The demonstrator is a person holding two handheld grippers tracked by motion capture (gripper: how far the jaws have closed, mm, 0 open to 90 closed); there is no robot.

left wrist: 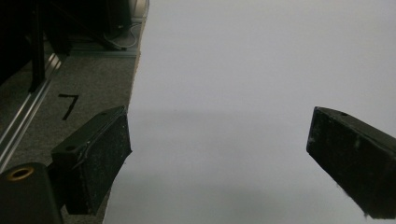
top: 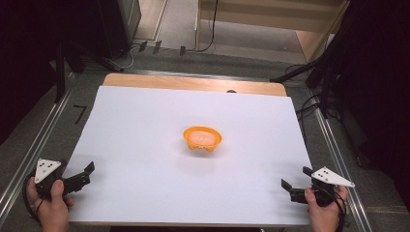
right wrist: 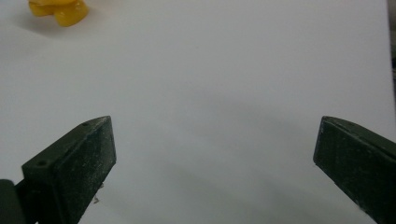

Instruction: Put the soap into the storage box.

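Orange bowl [top: 202, 138] (upright, lobed feet), mid-sheet

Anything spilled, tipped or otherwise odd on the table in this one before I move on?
Nothing stands out. The small orange plastic bowl sits upright near the middle of the white table sheet, with no spill around it. The left tongs and right tongs rest open at the near corners, apart from the bowl.

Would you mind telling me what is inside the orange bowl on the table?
The orange bowl looks empty: its pale, glossy inner floor shows, with nothing lying on it. It stands on the white sheet; what lies beneath its base is covered.
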